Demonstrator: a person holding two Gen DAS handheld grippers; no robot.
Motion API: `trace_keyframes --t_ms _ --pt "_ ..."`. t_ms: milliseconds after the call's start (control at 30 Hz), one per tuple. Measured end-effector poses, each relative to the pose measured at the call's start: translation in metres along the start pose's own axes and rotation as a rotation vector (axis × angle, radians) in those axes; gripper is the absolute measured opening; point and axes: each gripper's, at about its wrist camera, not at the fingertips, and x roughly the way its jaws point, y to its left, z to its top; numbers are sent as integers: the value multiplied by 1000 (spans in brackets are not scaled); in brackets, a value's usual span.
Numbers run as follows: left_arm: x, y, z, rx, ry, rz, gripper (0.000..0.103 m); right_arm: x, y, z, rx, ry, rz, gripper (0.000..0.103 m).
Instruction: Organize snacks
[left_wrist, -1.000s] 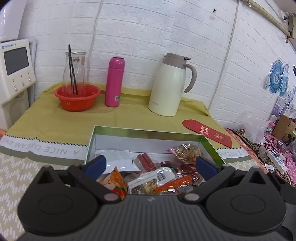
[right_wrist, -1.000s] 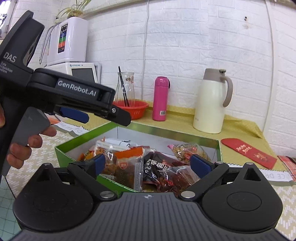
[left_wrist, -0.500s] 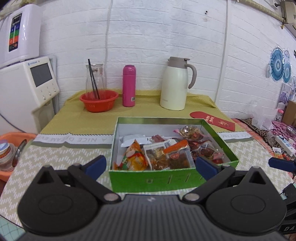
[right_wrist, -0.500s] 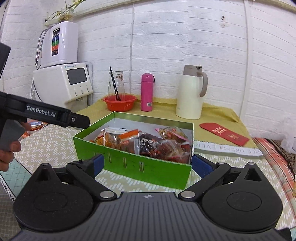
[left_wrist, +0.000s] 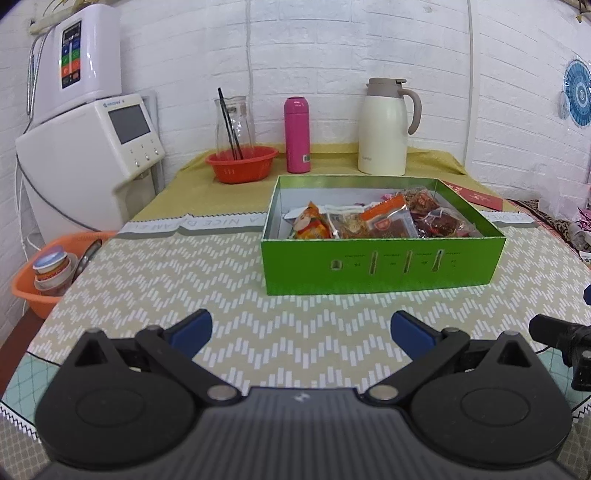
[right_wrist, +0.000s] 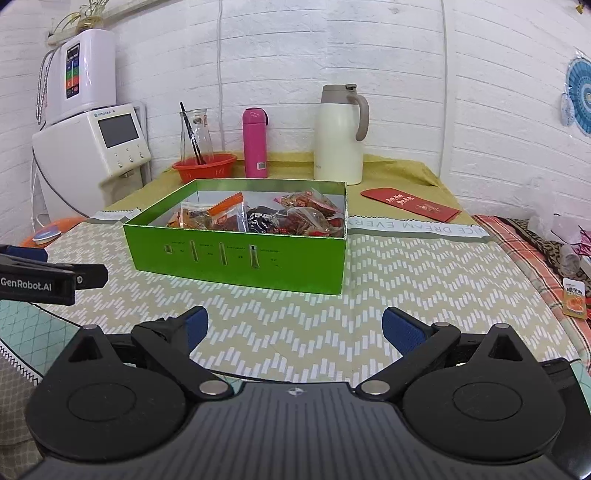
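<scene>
Here, the left gripper (left_wrist: 301, 328) and the right gripper (right_wrist: 293, 326) both hover with jaws spread wide and empty, while the green box (left_wrist: 382, 264) of snack packets (left_wrist: 369, 221) sits well ahead of both pairs of jaws.

Left claw (left_wrist: 301, 328) held level, jaws spread wide, empty; right claw (right_wrist: 293, 326) likewise, alongside it.

One green box (left_wrist: 382, 267), one pink bottle (left_wrist: 297, 134), one cream jug (left_wrist: 384, 127), one red basket (left_wrist: 242, 163), one red envelope (right_wrist: 410, 204), two tongs (left_wrist: 301, 328)
</scene>
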Motion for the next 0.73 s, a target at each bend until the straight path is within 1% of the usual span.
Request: trace_keyframes --t_ms 300,467,733 --pt "2 6 -11 -22 36 42 102 4 1 -11 6 20 -27 103" --pt "5 8 -13 -29 53 45 102 5 3 -12 1 25 -26 103" --pt "1 8 -13 -37 43 36 102 6 8 -11 -7 27 -19 103"
